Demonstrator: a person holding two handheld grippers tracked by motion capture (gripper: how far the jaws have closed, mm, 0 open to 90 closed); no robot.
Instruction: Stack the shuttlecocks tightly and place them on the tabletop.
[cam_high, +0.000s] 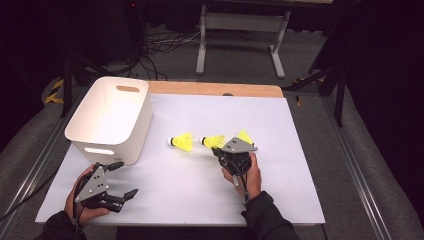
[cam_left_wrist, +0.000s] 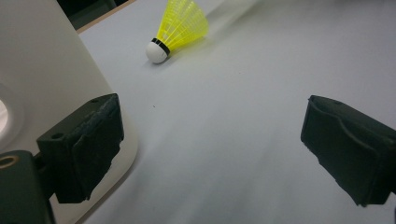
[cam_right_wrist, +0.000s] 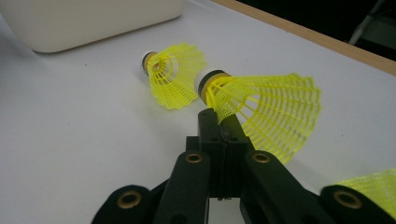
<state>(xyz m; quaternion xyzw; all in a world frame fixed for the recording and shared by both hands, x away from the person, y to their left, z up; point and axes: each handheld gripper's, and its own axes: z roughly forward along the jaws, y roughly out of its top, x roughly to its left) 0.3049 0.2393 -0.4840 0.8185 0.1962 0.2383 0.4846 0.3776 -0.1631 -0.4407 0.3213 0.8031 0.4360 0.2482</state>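
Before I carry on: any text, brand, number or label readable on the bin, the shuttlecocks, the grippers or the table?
None: no word, number or sign can be read.
White bin: plain walls, no label.
Yellow shuttlecocks: a dark band round each cork, no print legible.
Right gripper and left gripper: bare black jaws, no markings.
White table sheet: blank.
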